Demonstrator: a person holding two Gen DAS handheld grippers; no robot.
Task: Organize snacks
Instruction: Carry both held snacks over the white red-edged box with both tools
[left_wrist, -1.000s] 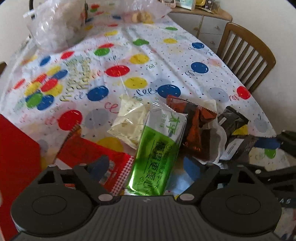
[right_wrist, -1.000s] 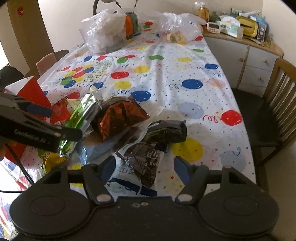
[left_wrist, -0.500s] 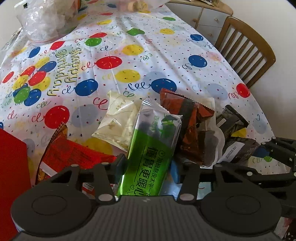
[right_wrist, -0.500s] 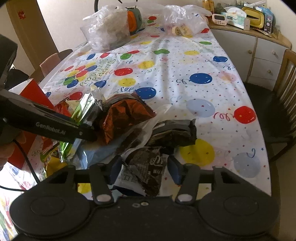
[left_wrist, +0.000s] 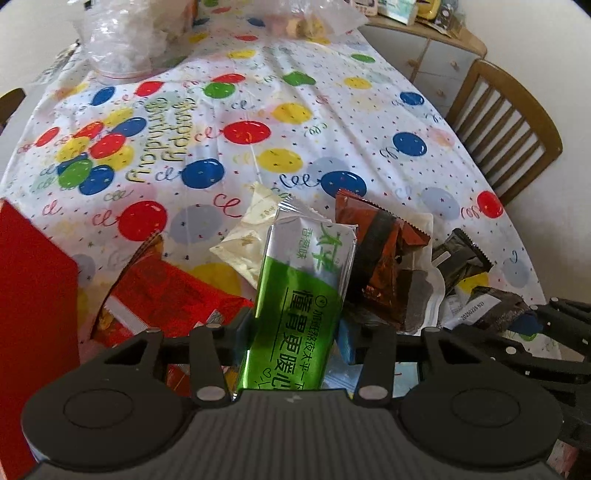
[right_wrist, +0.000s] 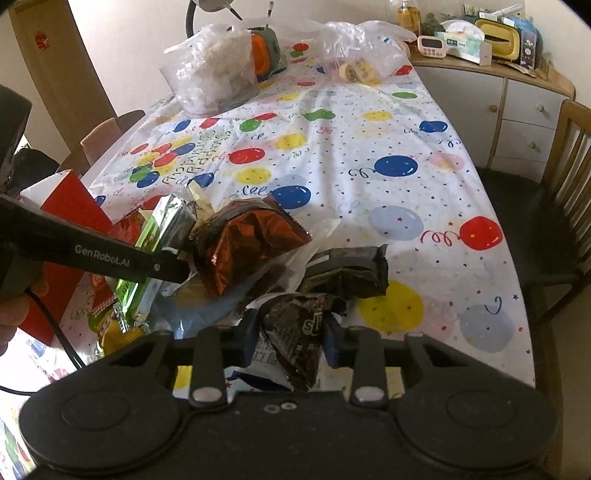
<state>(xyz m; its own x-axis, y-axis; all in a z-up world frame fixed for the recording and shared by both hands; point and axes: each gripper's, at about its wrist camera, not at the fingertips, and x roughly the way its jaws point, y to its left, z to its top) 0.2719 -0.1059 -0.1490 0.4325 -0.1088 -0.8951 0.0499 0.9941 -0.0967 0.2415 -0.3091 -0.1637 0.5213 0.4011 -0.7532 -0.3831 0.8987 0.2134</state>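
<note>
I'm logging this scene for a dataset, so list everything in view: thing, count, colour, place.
Green foil snack packet: 1, green and silver, between the left gripper's fingers.
Dark brown snack wrapper: 1, brown, between the right gripper's fingers.
Copper-brown foil packet: 1, in the pile's middle.
Black foil packet: 1, right of the pile.
Cream packet: 1, pale yellow, behind the green one.
Red foil packet: 1, left of the pile.
Red box: 1, near-left table edge.
Clear plastic bags: 2, far end.
Balloon-print tablecloth: 1, white, multicoloured.
Wooden chair: 1, right.
Left gripper: black.
Right gripper: black.
</note>
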